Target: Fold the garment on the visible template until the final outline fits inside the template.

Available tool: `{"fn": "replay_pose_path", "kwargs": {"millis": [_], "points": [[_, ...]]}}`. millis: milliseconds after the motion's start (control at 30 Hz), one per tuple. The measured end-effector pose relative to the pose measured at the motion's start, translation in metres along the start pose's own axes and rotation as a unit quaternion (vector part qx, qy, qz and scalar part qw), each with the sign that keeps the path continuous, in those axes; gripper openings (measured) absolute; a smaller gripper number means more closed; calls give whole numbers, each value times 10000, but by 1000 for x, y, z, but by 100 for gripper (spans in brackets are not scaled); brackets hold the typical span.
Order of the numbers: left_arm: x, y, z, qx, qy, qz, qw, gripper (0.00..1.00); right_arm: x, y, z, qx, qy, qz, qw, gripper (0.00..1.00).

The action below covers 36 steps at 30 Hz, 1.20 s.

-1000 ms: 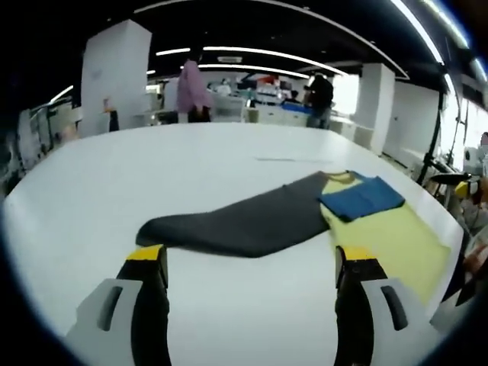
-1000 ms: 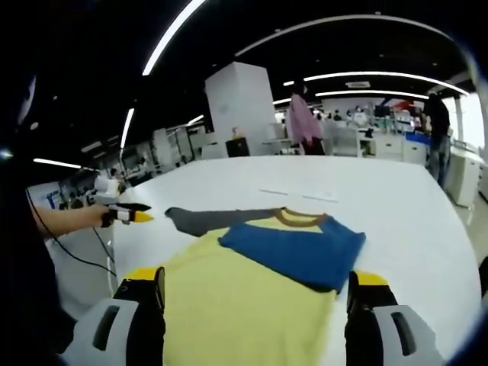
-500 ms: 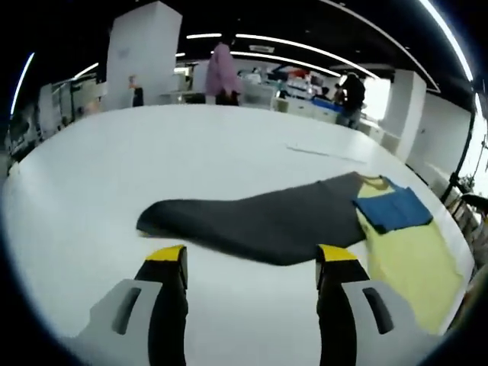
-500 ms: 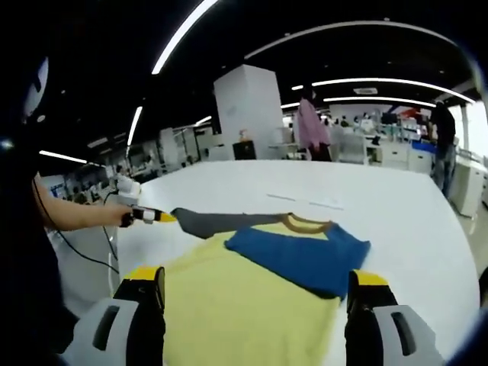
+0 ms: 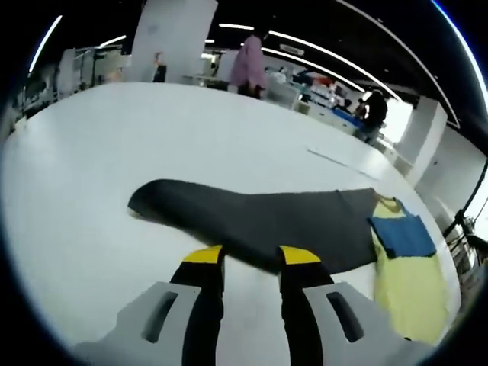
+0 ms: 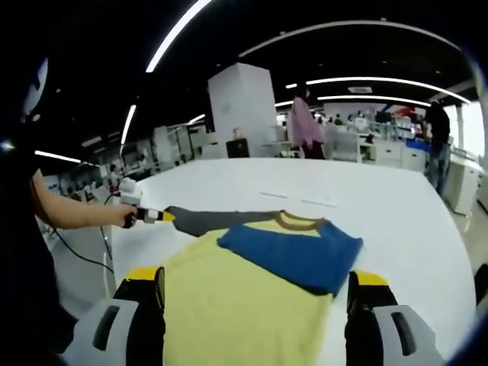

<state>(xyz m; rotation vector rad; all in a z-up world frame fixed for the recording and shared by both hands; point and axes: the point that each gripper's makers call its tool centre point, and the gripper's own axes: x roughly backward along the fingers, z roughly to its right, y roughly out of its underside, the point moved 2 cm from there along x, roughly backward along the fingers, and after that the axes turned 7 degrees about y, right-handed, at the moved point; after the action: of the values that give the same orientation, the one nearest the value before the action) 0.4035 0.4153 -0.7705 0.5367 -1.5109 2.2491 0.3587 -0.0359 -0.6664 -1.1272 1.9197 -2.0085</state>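
In the left gripper view, the left gripper (image 5: 251,258) stands nearest, its yellow-tipped jaws drawn close with only a narrow gap, the tips right at the near edge of the dark grey sleeve (image 5: 259,221). Whether they pinch the cloth or merely touch it cannot be told. The sleeve stretches flat across the white surface (image 5: 91,168) toward the right, where it joins the yellow body (image 5: 408,293) of the garment, with the blue sleeve (image 5: 402,235) folded over it near the collar. Beyond the surface, two people stand among desks in the bright hall.

The right gripper view looks along the garment from its hem. The right gripper (image 6: 255,288) is spread wide and grasps nothing, its jaws resting on either side of the yellow body (image 6: 236,305). Past them lies the blue sleeve (image 6: 293,252), then the brown-edged collar (image 6: 299,220). This view also shows, from the side, the left gripper (image 6: 156,216) at the far tip of the grey sleeve (image 6: 210,220), held by a person's hand (image 6: 126,213) and bare forearm reaching in from the left. A thin pale strip (image 6: 299,200) lies farther off on the surface (image 6: 396,206).
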Motion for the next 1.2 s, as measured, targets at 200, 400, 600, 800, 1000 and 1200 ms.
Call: {"fn": "replay_pose_path", "kwargs": {"millis": [200,400,600,800,1000,1200], "points": [[-9,3,3,63,-6,-30,10000,13,2,4,5,8,79,-54,10000,99],[-13,5,3,166,-42,-95,9998,1,2,4,6,-16,117,-57,9999,99],[-11,-5,13,155,74,94,9998,0,0,4,4,2,89,-64,9999,99],[-6,-21,26,169,235,258,9993,0,-2,5,0,6,31,-74,10000,98],[-11,-24,37,158,397,121,9990,0,-2,6,0,-11,5,-77,10000,98],[-20,-27,50,-82,507,-36,9987,0,-1,9,2,-60,55,-95,9999,97]]}}
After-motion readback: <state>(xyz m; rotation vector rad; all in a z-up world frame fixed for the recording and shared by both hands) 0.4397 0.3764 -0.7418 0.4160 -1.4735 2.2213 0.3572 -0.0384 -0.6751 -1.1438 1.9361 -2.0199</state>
